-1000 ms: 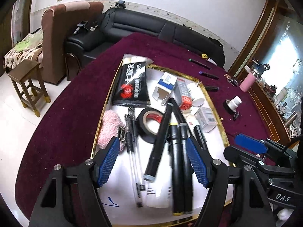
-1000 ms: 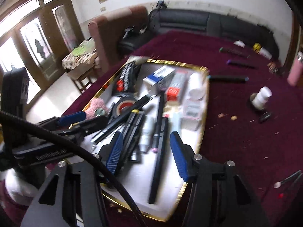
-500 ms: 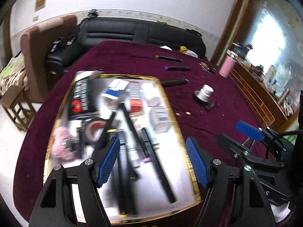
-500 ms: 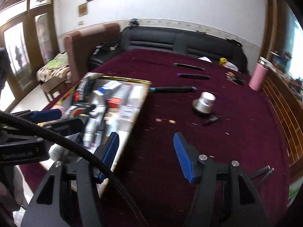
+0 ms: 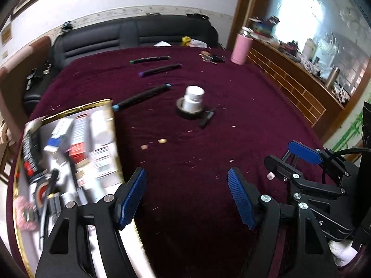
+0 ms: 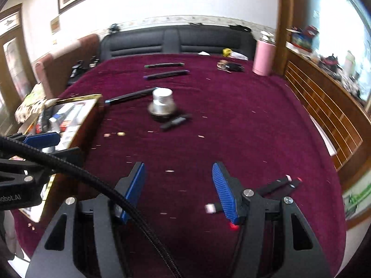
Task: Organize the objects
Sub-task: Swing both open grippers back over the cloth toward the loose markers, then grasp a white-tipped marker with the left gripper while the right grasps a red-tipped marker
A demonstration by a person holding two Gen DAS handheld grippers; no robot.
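Lying on cloth [image 5: 208, 162], three markers [image 5: 141, 96], one bottle [image 5: 193, 98], both grippers' fingers [image 5: 132, 197] apart, empty.

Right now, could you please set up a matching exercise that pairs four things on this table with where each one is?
Things:
1. white bottle
2. pink tumbler
3. gold-rimmed tray
4. green-tipped marker

Places:
A. far right corner of the table
B. left side, full of items
C. standing in a black tape roll
D. farthest of three markers, nearest the sofa

Pairs: 1-C, 2-A, 3-B, 4-D
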